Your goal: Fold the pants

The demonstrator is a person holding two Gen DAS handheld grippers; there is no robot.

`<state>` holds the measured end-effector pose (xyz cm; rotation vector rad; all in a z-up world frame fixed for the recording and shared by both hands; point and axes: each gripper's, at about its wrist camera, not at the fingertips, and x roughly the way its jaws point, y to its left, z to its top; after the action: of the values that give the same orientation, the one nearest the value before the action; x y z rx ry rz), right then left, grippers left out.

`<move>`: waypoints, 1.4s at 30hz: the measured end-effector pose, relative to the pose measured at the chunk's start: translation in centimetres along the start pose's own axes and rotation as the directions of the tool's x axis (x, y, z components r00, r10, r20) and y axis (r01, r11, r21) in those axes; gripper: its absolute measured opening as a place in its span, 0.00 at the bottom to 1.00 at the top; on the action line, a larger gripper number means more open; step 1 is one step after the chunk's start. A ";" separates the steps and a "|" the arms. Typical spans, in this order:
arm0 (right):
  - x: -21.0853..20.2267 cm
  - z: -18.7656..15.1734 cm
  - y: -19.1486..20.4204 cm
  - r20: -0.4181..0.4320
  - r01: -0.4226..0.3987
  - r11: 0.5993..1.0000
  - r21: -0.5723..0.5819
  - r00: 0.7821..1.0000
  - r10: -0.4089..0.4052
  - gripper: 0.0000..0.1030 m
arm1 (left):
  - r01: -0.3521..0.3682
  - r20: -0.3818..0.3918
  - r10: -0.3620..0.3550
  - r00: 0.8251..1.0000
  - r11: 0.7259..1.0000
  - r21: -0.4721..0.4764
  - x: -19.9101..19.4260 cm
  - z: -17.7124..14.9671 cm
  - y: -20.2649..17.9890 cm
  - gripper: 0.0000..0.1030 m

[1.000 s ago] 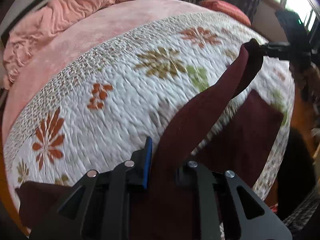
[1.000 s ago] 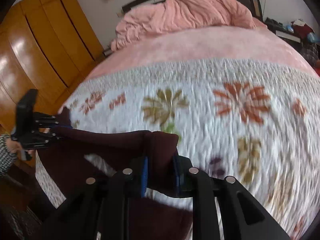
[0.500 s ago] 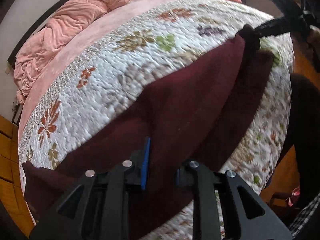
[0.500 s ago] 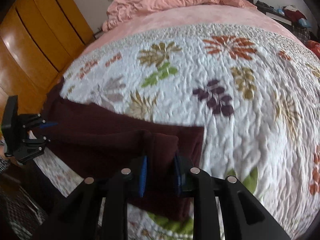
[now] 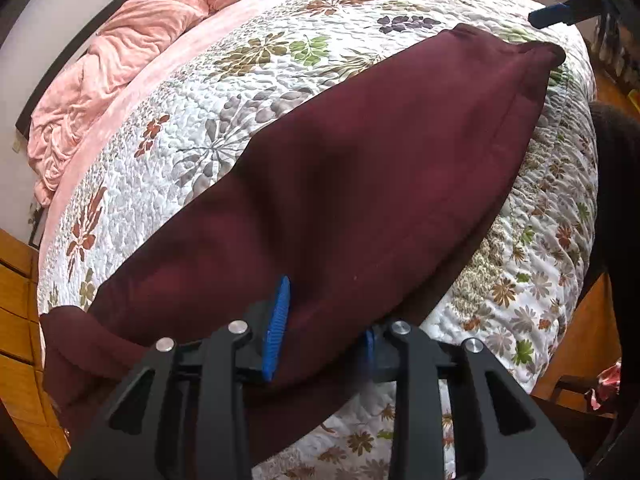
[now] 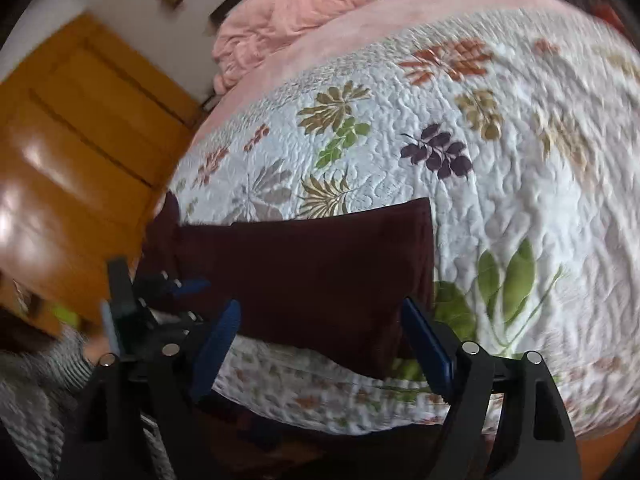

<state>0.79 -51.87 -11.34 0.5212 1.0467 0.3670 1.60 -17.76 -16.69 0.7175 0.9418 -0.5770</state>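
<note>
Matt maroon cloth pants (image 5: 360,184) lie on a puckered quilted bedspread (image 5: 224,92); at nine o'clock, a glossy wooden wardrobe (image 6: 68,152).

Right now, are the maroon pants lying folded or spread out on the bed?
Folded: the maroon pants lie doubled on the floral quilt, two stacked edges at the near side.

pants (image 5: 360,184) | maroon, folded double | flat across floral quilt (image 5: 240,92) near bed's foot edge

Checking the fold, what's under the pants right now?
The pants lie on the floral quilt, their near edge hanging over the bedside. Whatever quilt or fabric layers sit beneath them is covered.
</note>
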 end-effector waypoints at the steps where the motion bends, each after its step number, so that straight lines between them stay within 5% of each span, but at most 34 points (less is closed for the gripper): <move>1: 0.5 0.4 -0.4 -0.009 0.027 0.999 0.026 1.000 -0.027 0.80 | -0.003 0.000 0.003 1.000 1.000 -0.001 0.0 0.0 -0.1 0.30; 3: 2.2 1.4 -1.0 -0.045 0.129 0.991 0.034 0.991 -0.128 0.79 | -0.005 0.003 0.005 1.000 1.000 -0.010 -0.1 0.0 0.0 0.30; 5: 4.4 2.3 -1.6 -0.092 0.167 0.985 0.040 0.982 -0.163 0.61 | -0.007 0.004 0.007 1.000 1.000 -0.014 -0.1 -0.1 0.0 0.30; 7: 5.9 2.8 -1.7 -0.118 0.225 0.974 0.015 0.968 -0.221 0.31 | -0.008 0.001 0.008 1.000 1.000 -0.021 -0.1 -0.1 0.1 0.31; 8: 6.5 3.3 -1.4 -0.124 0.271 0.962 -0.029 0.954 -0.272 0.27 | -0.006 -0.002 0.006 1.000 1.000 -0.027 -0.1 -0.1 0.1 0.31; 10: 6.3 3.8 -1.1 -0.107 0.287 0.957 -0.037 0.951 -0.290 0.09 | 0.006 -0.012 -0.006 1.000 0.998 -0.057 -0.6 0.2 0.5 0.32; 12: 5.0 4.3 -1.0 -0.052 0.246 0.969 -0.008 0.968 -0.246 0.04 | 0.031 0.010 -0.030 0.999 0.994 -0.101 -1.3 0.3 0.9 0.37; 17: 6.6 3.5 -2.0 -0.094 0.320 0.947 -0.038 0.942 -0.322 0.05 | 0.054 0.003 -0.054 0.999 0.989 -0.137 -0.2 -0.3 0.1 0.45; 20: 5.8 4.0 -1.0 -0.077 0.340 0.940 -0.031 0.937 -0.342 0.14 | 0.107 0.017 -0.106 0.994 0.975 -0.193 -1.0 -0.2 1.3 0.49; 22: 4.9 4.3 0.5 -0.033 0.369 0.928 -0.045 0.928 -0.370 0.26 | 0.159 0.051 -0.152 0.987 0.958 -0.238 -2.6 -0.4 2.3 0.64; 24: 4.4 4.5 3.5 0.011 0.340 0.936 -0.092 0.940 -0.341 0.31 | 0.186 0.112 -0.161 0.981 0.941 -0.282 -4.8 -1.1 3.5 0.80; 27: 5.6 4.3 8.1 -0.009 0.190 0.968 -0.165 0.981 -0.195 0.31 | 0.203 0.151 -0.157 0.976 0.908 -0.366 -6.9 -2.8 6.0 0.82; 30: 9.6 3.2 14.6 -0.104 0.005 0.962 -0.272 0.994 -0.035 0.39 | 0.171 0.128 -0.123 0.984 0.851 -0.497 -7.8 -5.9 9.7 0.82; 35: 16.2 -0.2 24.3 -0.224 -0.136 0.865 -0.484 0.974 0.027 0.65 | 0.136 0.097 -0.095 0.991 0.683 -0.718 -8.8 -11.8 16.6 0.82; 37: 18.8 -1.5 26.7 -0.262 -0.153 0.830 -0.537 0.965 0.008 0.72 | 0.102 0.075 -0.069 0.995 0.629 -0.771 -9.4 -13.7 19.0 0.82; 40: 22.0 -2.4 27.9 -0.286 -0.107 0.811 -0.575 0.955 -0.076 0.72 | 0.087 0.070 -0.052 0.996 0.587 -0.805 -10.4 -15.6 21.6 0.82; 42: 23.2 -2.6 27.8 -0.282 -0.066 0.819 -0.569 0.952 -0.119 0.62 | 0.086 0.072 -0.047 0.996 0.571 -0.816 -10.7 -16.4 22.5 0.82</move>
<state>7.97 -16.39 -13.20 -0.1058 1.1714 0.7284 4.20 10.42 -7.22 -0.1929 1.0673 -0.1523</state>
